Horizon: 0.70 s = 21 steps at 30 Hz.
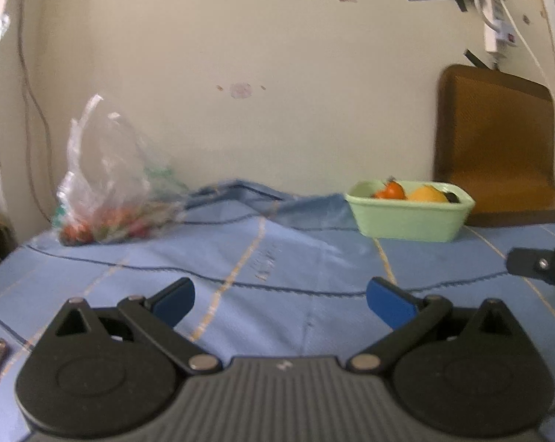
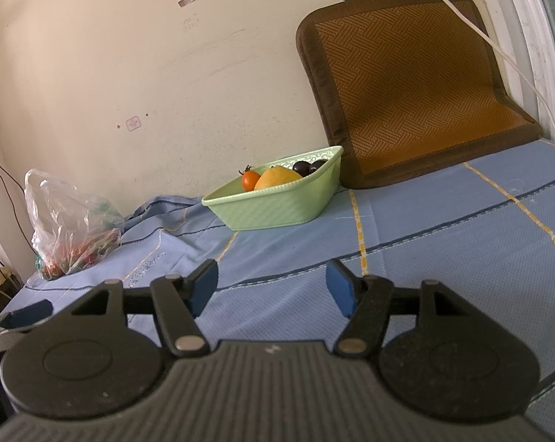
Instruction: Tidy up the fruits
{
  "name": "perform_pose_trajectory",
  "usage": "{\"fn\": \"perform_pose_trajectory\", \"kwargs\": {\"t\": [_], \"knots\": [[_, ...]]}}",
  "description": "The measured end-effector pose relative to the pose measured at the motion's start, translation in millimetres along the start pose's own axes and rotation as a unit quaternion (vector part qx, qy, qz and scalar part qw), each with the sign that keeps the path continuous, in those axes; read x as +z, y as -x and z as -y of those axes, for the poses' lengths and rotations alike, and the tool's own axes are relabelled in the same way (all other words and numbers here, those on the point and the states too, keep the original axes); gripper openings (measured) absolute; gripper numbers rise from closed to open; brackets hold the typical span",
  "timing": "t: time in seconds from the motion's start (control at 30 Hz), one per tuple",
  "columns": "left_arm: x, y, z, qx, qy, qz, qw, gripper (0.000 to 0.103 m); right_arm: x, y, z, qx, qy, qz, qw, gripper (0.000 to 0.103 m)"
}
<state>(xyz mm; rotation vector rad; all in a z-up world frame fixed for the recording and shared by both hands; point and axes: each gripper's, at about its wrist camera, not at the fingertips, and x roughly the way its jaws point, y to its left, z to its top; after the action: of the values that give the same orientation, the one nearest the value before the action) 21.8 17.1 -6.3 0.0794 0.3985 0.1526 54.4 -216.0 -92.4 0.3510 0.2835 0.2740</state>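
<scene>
A pale green basket point(image 1: 410, 217) point(image 2: 277, 208) stands near the wall on the blue cloth. In it lie an orange-red tomato point(image 2: 250, 180) point(image 1: 389, 190), a yellow fruit point(image 2: 275, 177) point(image 1: 426, 195) and dark round fruits point(image 2: 309, 167). A clear plastic bag point(image 1: 104, 191) point(image 2: 69, 224) with red and green items inside lies at the left by the wall. My left gripper point(image 1: 280, 304) hovers open over the cloth, nothing between its blue pads. My right gripper point(image 2: 272, 287) is also open and empty, well short of the basket.
A brown woven seat mat point(image 2: 417, 84) point(image 1: 498, 147) leans against the wall right of the basket. The blue cloth point(image 2: 443, 221) has a raised fold behind the bag. A white cable point(image 2: 473, 25) hangs along the wall. The other gripper's tip point(image 1: 539, 263) shows at the right edge.
</scene>
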Motion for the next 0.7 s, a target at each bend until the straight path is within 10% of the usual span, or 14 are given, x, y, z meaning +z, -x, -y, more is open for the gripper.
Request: {"fn": "perform_pose_trajectory", "kwargs": {"t": [0.2,0.7], "knots": [[1,9,6,0.049,-0.025,0.043,0.9976,0.103,0,0,0,0.000,-0.001,0.000,1.000,0.068],[-1,7,11,0.021,-0.041,0.017,0.9988,0.103,0,0,0,0.000,0.000,0.000,1.000,0.068]]}}
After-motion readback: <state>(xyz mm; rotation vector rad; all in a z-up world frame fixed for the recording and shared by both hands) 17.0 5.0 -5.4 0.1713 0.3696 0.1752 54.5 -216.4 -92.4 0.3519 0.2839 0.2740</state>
